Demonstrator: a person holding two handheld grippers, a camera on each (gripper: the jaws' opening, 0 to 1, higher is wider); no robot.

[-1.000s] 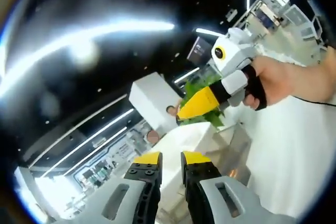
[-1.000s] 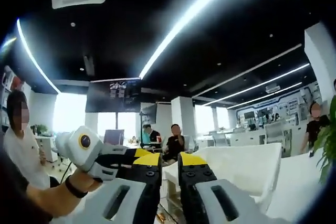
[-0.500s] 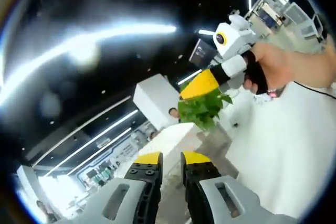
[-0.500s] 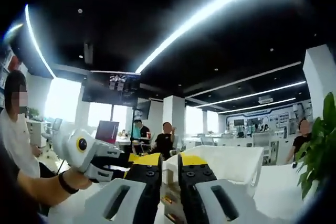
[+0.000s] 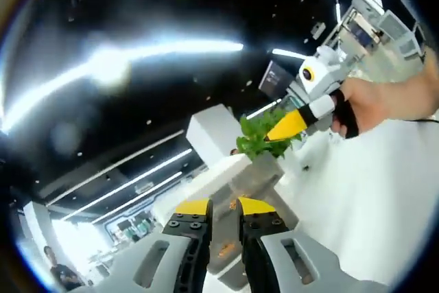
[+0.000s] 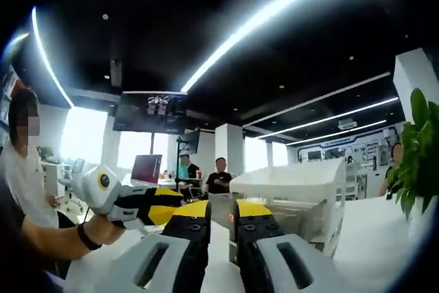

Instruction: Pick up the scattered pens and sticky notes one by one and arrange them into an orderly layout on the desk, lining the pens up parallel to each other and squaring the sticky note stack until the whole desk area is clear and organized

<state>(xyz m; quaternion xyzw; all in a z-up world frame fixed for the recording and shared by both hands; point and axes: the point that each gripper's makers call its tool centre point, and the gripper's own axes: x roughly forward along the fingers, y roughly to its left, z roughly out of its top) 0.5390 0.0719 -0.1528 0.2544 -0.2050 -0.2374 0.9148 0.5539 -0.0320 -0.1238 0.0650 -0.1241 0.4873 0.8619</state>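
Both views point up and out over a white desk [image 6: 384, 238] toward the office ceiling. My left gripper [image 5: 223, 206] rises from the bottom of the left gripper view, its yellow-tipped jaws close together with nothing between them. My right gripper [image 6: 221, 209] stands the same way in the right gripper view. A hand [image 5: 374, 104] holds the right gripper [image 5: 289, 123] at the upper right of the left gripper view, against a green plant [image 5: 257, 141]. The left gripper [image 6: 163, 205] enters the right gripper view from the left, held by a hand [image 6: 103, 228].
A white and clear desk organizer box [image 6: 295, 193] stands just beyond the jaws, also the box [image 5: 230, 173] in the left gripper view. The plant [image 6: 411, 149] is at the right. A person [image 6: 20, 169] sits at far left; others sit further back.
Both cameras have tilted, so the organizer box and plant sit nearer the jaws in both views. The right gripper looks smaller and further right in the left gripper view. Jaw gaps are unchanged.
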